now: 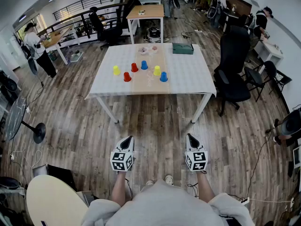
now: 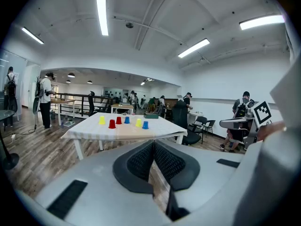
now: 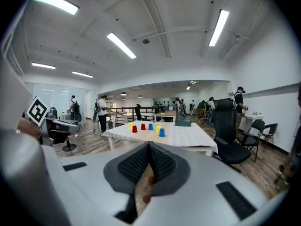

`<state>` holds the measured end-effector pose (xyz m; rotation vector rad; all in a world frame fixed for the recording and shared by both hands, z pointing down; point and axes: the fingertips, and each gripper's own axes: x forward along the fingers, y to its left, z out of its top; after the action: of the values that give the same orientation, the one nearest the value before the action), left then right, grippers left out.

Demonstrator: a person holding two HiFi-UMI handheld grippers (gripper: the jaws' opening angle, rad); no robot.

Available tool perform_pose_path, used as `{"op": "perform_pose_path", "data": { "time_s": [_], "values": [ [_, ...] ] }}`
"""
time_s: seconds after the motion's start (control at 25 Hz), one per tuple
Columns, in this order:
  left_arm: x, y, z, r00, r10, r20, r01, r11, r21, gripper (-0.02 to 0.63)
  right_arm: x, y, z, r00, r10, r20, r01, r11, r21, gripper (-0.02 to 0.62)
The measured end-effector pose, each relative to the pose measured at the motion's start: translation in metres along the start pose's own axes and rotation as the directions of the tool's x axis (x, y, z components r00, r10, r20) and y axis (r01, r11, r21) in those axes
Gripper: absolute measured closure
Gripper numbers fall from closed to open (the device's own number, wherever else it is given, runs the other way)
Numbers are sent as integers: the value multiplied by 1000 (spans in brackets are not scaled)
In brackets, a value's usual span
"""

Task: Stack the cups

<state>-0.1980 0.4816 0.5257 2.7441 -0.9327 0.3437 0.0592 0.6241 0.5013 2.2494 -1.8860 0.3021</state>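
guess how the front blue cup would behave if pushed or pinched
The front blue cup looks small and plastic, so it is probably light and a bit squeezable. It appears wider at the base, so a push would likely slide it across the tablecloth rather than tip it.

I saw open office: wood-plank floor (image 1: 155, 121), white bench (image 1: 188, 74) mid-room, black office chair (image 1: 233, 65) beside it, wooden desk (image 1: 153, 11) behind, railing (image 1: 80, 6) far left, strip lights (image 2: 102, 15) overhead.

Six small cups (image 1: 144, 65), upside down, unstacked, apart on the table (image 1: 188, 74), two yellow, two red, two blue
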Motion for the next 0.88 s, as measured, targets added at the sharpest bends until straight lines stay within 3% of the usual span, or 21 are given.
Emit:
{"op": "perform_pose_path", "data": {
  "time_s": [0.56,0.64,0.72,0.88],
  "values": [
    [0,-8,-2,1000,17,-1,-17,1000,-7,592,2,-4,-6,999,36,17,-36,999,21,580],
    [2,-10,-1,1000,18,0,-18,1000,-5,592,3,-3,-5,997,68,31,-68,997,26,371],
    [3,-15,-2,1000,21,-1,-21,1000,-7,592,4,-3,-6,995,88,35,-89,996,23,272],
    [6,-26,-4,1000,23,2,-23,1000,-8,592,2,-8,-11,995,99,29,-100,995,14,232]
  ]
}}
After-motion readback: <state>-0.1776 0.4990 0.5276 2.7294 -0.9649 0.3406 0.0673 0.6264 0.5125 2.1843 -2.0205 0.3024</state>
